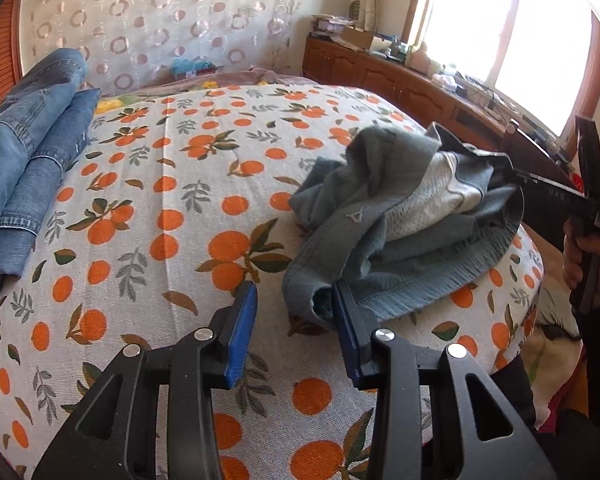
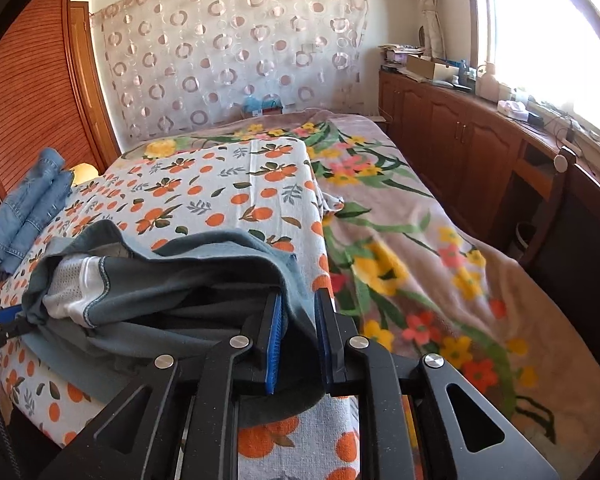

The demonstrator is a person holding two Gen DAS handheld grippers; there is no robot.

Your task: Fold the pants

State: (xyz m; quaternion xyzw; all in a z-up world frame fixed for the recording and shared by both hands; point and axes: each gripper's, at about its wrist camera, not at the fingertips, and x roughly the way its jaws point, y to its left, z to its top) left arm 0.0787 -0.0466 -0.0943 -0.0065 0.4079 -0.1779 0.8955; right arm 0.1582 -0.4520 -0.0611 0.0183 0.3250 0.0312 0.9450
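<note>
A bed (image 2: 440, 240) is covered by an orange-print cloth (image 1: 172, 208) in a bedroom with wooden cabinets (image 2: 452, 128) beneath a window. Two garments are counted: folded jeans (image 1: 24, 168) and crumpled grey-blue pants (image 1: 380, 232). The left gripper (image 1: 296, 300) is held apart at the pants' near hem. A fold of the pants is seen between the narrowly parted pads of the right gripper (image 2: 298, 312).

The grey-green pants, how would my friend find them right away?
Look at the bed with the orange-fruit cover. Near its edge lies a crumpled heap, the grey-green pants, with white mesh lining showing. The other pants, the blue jeans, lie neatly folded at the far side.
</note>
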